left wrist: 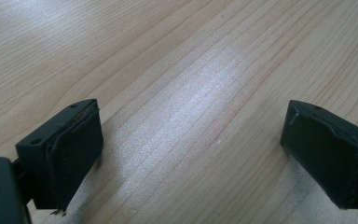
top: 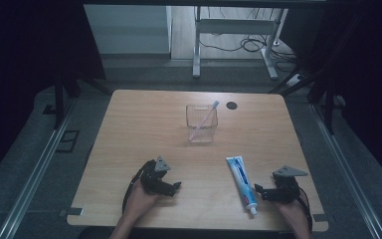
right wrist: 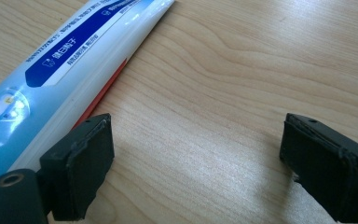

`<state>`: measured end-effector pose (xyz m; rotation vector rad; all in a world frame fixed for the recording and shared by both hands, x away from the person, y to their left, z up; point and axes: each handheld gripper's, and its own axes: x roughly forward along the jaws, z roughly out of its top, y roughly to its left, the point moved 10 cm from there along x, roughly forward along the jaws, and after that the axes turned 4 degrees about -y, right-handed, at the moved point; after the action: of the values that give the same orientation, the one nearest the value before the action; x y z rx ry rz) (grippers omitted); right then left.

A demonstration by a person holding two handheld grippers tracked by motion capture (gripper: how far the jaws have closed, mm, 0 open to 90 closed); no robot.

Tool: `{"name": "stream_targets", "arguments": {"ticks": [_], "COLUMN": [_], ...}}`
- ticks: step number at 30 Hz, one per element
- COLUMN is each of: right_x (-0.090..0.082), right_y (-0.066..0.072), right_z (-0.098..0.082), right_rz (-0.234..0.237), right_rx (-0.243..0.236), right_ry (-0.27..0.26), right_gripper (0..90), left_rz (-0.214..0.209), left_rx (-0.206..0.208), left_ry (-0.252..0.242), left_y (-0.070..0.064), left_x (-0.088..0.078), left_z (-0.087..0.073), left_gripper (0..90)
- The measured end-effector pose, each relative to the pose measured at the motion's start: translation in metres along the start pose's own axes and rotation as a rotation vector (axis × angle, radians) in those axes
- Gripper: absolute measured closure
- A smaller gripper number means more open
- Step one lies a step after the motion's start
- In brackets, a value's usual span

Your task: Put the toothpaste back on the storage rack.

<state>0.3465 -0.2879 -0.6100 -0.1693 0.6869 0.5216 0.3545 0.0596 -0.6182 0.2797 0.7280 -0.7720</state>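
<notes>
A white and blue toothpaste tube [top: 241, 183] lies flat at the front right of the wooden table [top: 144, 124], cap toward the front edge. My right gripper [top: 258, 192] rests just right of the tube's cap end and is open. In the right gripper view the tube [right wrist: 74, 60] runs along the outside of the left jaw, and only bare wood lies between the jaws of the gripper [right wrist: 196, 140]. My left gripper [top: 175, 188] sits at the front left, open over bare wood [left wrist: 193, 140]. A clear cup [top: 202, 130] at mid-table holds a tilted toothbrush [top: 206, 117].
A dark round disc [top: 232, 105] marks the table's far edge. Beyond the table stands a white metal frame [top: 197, 50] with cables on the floor. Metal rails [top: 40, 169] run along both sides of the table.
</notes>
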Motion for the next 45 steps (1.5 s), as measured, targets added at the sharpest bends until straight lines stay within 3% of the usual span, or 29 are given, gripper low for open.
{"name": "stream_targets", "arguments": {"ticks": [15,20,23,28,31,38,45], "right_x": [-0.005,-0.011,-0.015,-0.020,-0.023,-0.032,-0.035], "right_y": [0.011,0.012,0.012,0.017,0.021,0.031,0.052], "right_z": [0.006,0.010,0.012,0.015,0.017,0.027,0.037], "right_rz": [0.054,0.051,0.059,0.117,0.131,0.137,0.217], "right_rx": [-0.031,-0.036,-0.007,0.048,0.034,0.011,-0.016], "right_ry": [-0.005,-0.009,-0.009,-0.008,-0.004,-0.002,0.008], "right_gripper": [8.9,8.9,8.7,6.0,4.9,22.8,42.3], "left_rz": [0.007,0.010,0.010,0.010,0.010,0.010,0.010], "left_rx": [-0.006,-0.007,-0.006,-0.007,-0.007,-0.007,-0.007], "left_ry": [-0.001,-0.002,-0.002,-0.002,-0.002,-0.002,-0.002], "left_y": [0.000,0.000,0.000,0.000,0.000,0.000,0.000], "left_x": [0.000,0.000,0.000,0.000,0.000,0.000,0.000], "left_z": [0.000,0.000,0.000,0.000,0.000,0.000,0.000], "left_gripper": [6.1,6.3,6.3,6.3,6.3,6.3,6.3]}}
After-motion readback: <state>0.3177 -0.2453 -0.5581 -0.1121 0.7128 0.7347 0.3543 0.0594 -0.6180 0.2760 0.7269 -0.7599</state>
